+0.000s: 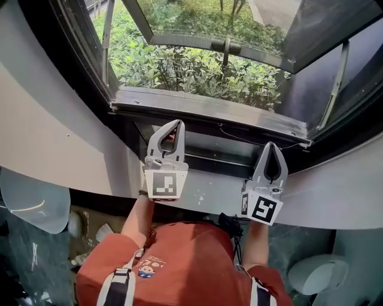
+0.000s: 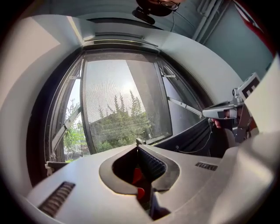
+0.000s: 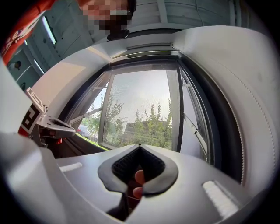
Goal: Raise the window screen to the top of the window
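Though the left gripper (image 1: 176, 123) has its jaws pressed together on nothing, its tip sits just short of the sill (image 1: 209, 118), and the window screen (image 1: 203, 18) lies ahead of and above it. The screen's bottom rail (image 1: 191, 40) runs crosswise, left to right, beyond both tips, so I judge the coming move to be a reach forward and up. A small upright piece (image 1: 226, 51) on the rail stands about midway between the grippers; whether it is a pull I cannot tell. The right gripper (image 1: 271, 145), likewise closed and empty, looks no nearer than the left. Each gripper's own body hides part of the rail in its view, and the head view cuts off the window's top.
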